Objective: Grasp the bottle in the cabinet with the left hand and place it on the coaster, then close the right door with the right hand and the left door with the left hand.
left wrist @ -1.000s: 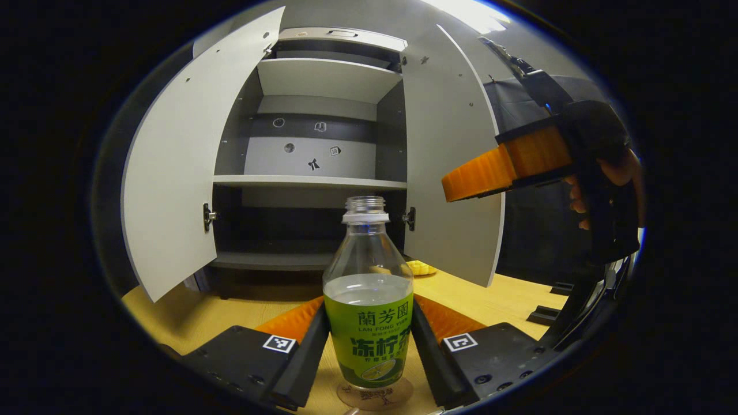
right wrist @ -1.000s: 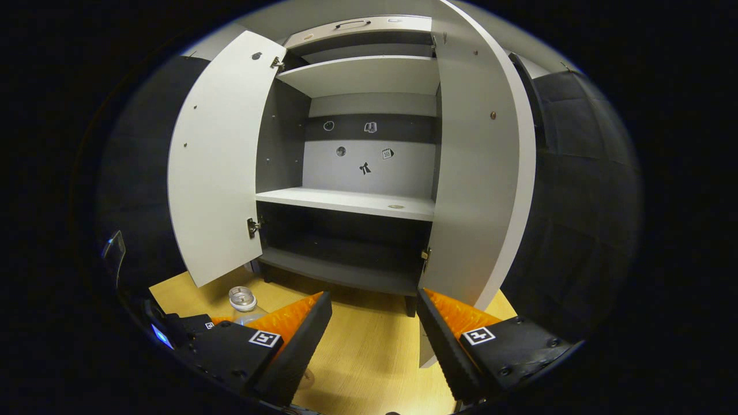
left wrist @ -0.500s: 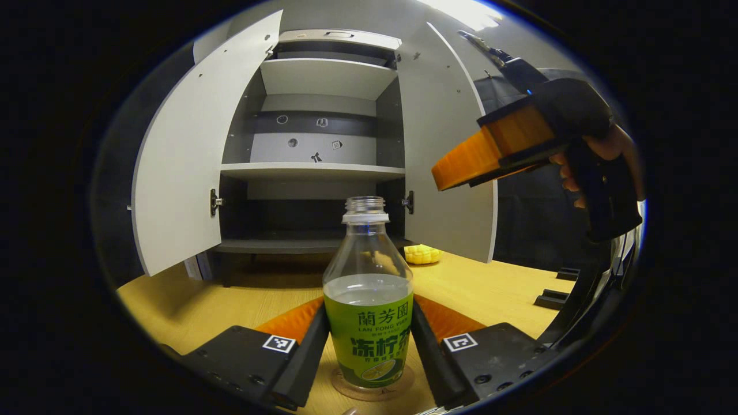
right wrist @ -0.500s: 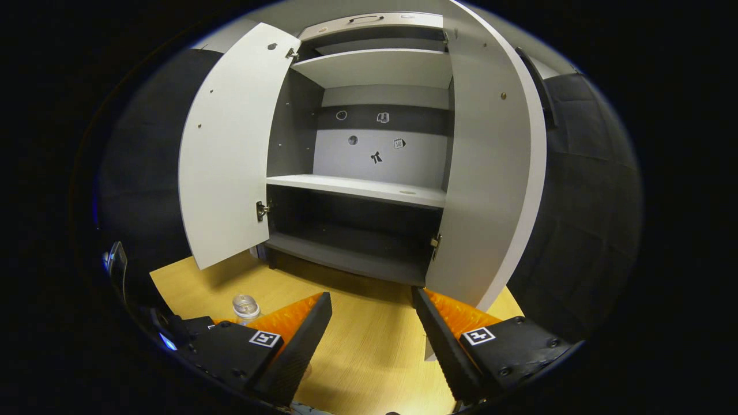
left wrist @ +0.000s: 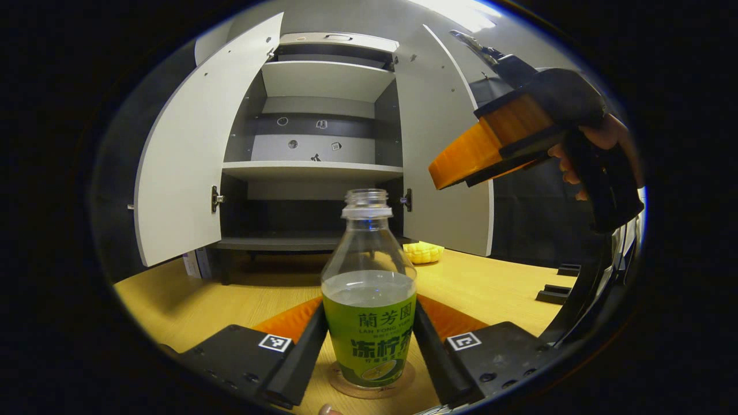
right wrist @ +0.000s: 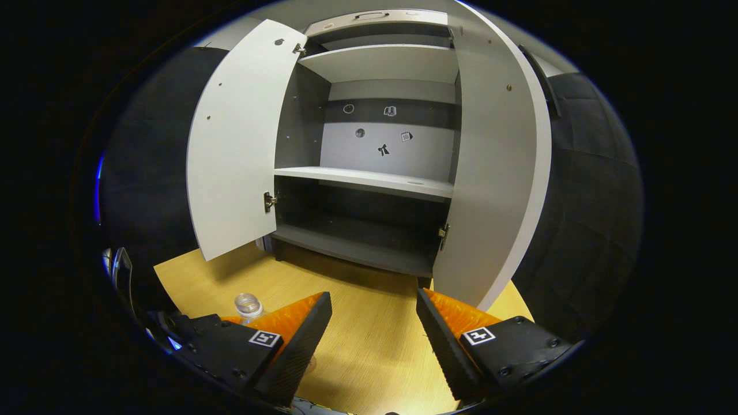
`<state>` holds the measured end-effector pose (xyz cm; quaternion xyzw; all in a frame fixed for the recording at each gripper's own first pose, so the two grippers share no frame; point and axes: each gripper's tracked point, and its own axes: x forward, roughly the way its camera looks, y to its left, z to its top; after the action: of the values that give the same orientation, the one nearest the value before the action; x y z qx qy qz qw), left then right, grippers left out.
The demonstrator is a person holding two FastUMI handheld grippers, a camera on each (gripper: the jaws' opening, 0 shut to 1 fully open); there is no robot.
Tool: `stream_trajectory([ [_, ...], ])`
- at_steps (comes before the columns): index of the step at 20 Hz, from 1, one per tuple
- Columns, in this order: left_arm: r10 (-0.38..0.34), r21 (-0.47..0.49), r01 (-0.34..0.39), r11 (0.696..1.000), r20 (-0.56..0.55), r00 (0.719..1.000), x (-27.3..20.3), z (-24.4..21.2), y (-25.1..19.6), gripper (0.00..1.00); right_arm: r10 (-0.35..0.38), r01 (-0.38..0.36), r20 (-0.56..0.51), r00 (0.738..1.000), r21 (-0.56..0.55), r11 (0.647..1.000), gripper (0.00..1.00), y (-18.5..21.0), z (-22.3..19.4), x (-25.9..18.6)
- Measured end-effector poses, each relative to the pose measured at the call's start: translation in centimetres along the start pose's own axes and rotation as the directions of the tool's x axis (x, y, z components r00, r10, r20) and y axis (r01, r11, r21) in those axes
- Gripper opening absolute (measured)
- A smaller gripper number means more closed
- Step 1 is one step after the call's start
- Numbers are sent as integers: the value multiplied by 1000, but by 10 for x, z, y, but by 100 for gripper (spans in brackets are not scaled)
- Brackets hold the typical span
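Note:
A clear, uncapped bottle (left wrist: 369,311) with a green label and some liquid stands upright on a round coaster (left wrist: 346,387) on the wooden table. My left gripper (left wrist: 370,346) is shut on the bottle's label, one finger on each side. The bottle's mouth (right wrist: 248,303) shows low at the left in the right gripper view. My right gripper (right wrist: 373,302) is open and holds nothing, in the air in front of the cabinet. It also hangs at upper right (left wrist: 447,170), held by a hand. The cabinet's left door (left wrist: 179,161) and right door (right wrist: 496,173) both stand open.
The cabinet's shelves (right wrist: 369,178) are bare. A yellow corn-like object (left wrist: 424,252) lies on the table (left wrist: 490,288) near the right door's foot. Small black blocks (left wrist: 553,294) sit at the table's right side. Black cloth walls stand on both sides.
The bottle has come down onto the coaster, still in my left gripper. Both views have drawn back a little from the cabinet. The right gripper rose slightly, staying open.

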<state>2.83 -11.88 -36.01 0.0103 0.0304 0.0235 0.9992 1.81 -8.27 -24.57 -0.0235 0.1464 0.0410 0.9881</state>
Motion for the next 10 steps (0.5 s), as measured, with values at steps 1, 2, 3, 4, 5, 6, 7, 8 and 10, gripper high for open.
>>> stream_trajectory([
  [1,0,-1,0,1000,8,1000,1,3,0,88,-2,2,1,1000,2,1000,98,0,1,0],
  [2,7,4,-7,1000,13,1000,0,7,1,98,-1,1,2,1000,4,1000,98,0,2,0],
  [3,4,12,-4,1000,8,1000,1,8,2,98,2,-2,-2,1000,5,1000,98,1,3,0],
  [4,11,27,-11,1000,3,1000,2,10,3,98,5,-5,-5,1000,7,1000,98,2,4,-2],
  [5,14,41,-14,999,-1,1000,1,14,5,98,7,-7,4,1000,10,1000,98,4,9,-4],
  [6,12,48,-12,999,2,1000,2,20,4,98,12,-12,13,1000,12,1000,98,6,14,-7],
  [7,8,47,-8,999,9,1000,1,28,3,98,17,-18,18,1000,12,1000,98,8,18,-10],
  [8,2,44,-3,999,14,1000,2,37,2,98,19,-20,22,1000,6,1000,98,10,22,-12],
  [10,5,32,-6,999,22,1000,1,56,4,98,28,-27,19,999,-11,1000,98,11,28,-15],
])
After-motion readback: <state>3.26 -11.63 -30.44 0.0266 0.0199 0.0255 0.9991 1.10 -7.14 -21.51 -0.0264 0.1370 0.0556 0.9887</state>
